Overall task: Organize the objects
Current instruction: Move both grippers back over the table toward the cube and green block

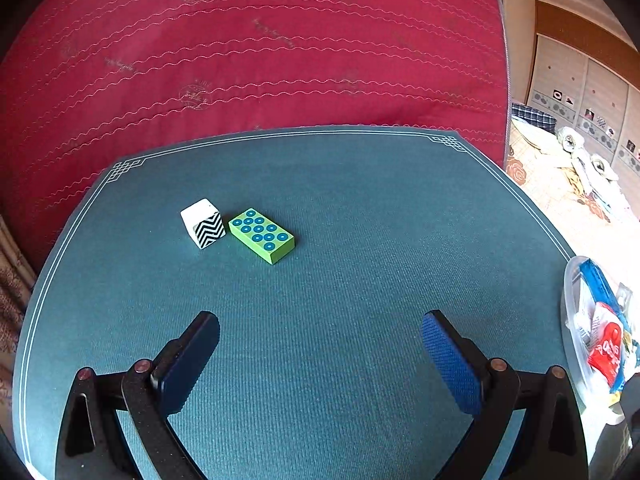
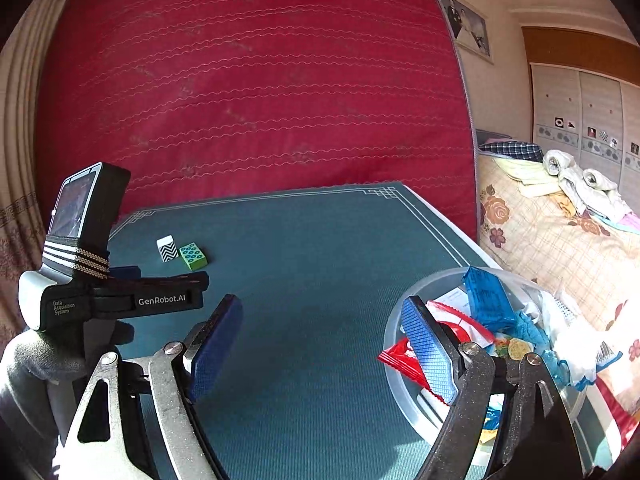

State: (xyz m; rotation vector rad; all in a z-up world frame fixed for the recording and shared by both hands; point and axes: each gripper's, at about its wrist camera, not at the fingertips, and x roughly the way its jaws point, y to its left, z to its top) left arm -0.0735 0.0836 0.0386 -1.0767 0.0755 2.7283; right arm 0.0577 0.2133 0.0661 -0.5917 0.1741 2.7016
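A white cube with a black zigzag face [image 1: 203, 223] and a green block with blue dots [image 1: 262, 235] lie side by side on the teal mat [image 1: 360, 208]. They also show small in the right wrist view: the cube [image 2: 167, 248], the green block [image 2: 193, 256]. My left gripper [image 1: 320, 332] is open and empty, well short of the blocks. My right gripper [image 2: 322, 320] is open and empty, with its right finger [image 2: 428, 348] in front of a clear bowl [image 2: 404, 384] of wrapped snacks.
The bowl of snack packets [image 1: 572, 312] stands at the mat's right edge. A red quilted mattress [image 1: 256, 48] stands behind the table. A bed with clothes [image 2: 560, 216] lies to the right. The left gripper's body [image 2: 120, 300] shows at the left of the right wrist view.
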